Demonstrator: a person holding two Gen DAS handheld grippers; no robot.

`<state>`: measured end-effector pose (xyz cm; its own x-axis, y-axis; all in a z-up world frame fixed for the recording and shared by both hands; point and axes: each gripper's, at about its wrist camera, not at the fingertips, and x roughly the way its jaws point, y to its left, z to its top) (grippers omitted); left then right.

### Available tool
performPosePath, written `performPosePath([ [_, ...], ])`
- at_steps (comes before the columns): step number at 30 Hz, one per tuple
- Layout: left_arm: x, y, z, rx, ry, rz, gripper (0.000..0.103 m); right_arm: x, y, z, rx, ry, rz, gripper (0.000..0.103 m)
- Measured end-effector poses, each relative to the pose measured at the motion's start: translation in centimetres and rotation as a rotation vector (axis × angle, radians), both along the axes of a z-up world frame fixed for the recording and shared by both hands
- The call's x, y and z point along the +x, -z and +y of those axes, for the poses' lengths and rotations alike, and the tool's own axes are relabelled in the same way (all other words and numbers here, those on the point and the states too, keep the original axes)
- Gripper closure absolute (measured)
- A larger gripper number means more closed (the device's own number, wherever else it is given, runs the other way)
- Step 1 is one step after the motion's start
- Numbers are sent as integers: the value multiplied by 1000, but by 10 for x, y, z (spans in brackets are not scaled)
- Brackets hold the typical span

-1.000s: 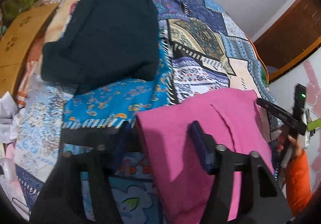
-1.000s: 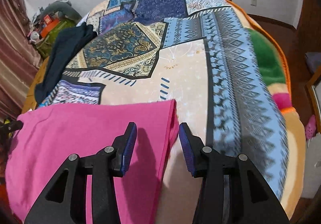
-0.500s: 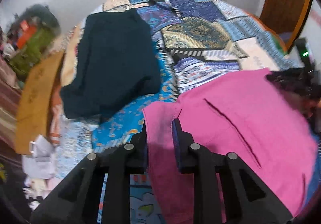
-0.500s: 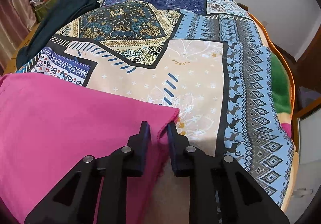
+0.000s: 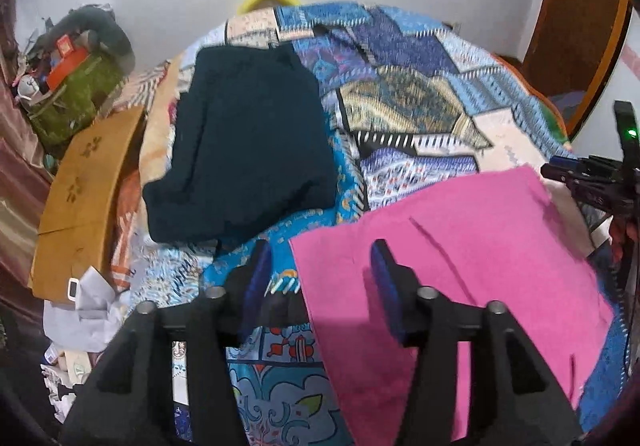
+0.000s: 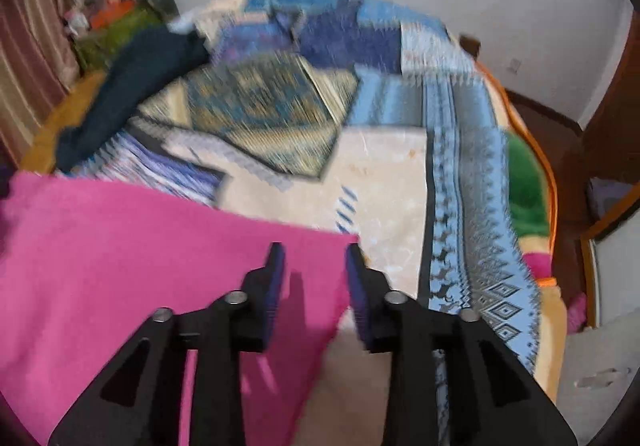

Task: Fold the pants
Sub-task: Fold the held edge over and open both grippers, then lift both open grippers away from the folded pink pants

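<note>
the pink pants (image 5: 460, 266) lie on the bed as a flat, roughly rectangular panel, so at least one fold looks done; further folds to a compact stack may remain. the left tongs (image 5: 320, 278) stand apart, straddling the near-left corner of the pants, gripping nothing. the right tongs (image 6: 314, 278) are also apart, over the far-right corner of the pants (image 6: 140, 266). ahead of the left tongs and to their left a dark folded garment (image 5: 244, 142) rests on the patchwork bedspread (image 5: 420, 106).
</note>
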<state>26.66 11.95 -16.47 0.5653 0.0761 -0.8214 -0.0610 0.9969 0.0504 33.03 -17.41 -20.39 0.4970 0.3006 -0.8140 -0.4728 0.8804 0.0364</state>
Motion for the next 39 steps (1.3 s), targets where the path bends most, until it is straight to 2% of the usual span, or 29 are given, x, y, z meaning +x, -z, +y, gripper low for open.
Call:
performPosePath([
  [4, -4, -17, -2, -50, 11, -41, 35, -19, -33, 11, 123, -57, -17, 52],
  [6, -3, -23, -4, -78, 22, -44, 31, -27, -42, 23, 164, -94, -3, 44],
  [10, 3, -19, -11, -120, 42, -10, 22, -41, -47, 50, 235, -181, 52, 37],
  [15, 14, 15, -20, -152, 77, 140, 21, -48, -25, 82, 249, -247, 179, 37],
  [19, 12, 42, -23, -138, 95, 218, 20, -56, 5, 103, 164, -302, 269, 37],
  [20, 9, 45, -24, -131, 101, 211, 19, -60, 13, 107, 129, -320, 283, 35],
  [21, 6, 45, -24, -119, 110, 198, 18, -64, 18, 107, 104, -326, 278, 27],
  [23, 1, 46, -25, -94, 124, 191, 16, -71, 21, 101, 103, -303, 225, 20],
  [26, -6, 45, -24, -69, 129, 179, 11, -73, 22, 88, 128, -290, 249, 19],
  [32, -23, 40, -12, -116, 99, 167, 11, -85, 17, 61, 152, -250, 237, 19],
  [39, -47, 30, -12, -49, 77, 128, 11, -99, 16, 26, 210, -165, 245, 19],
])
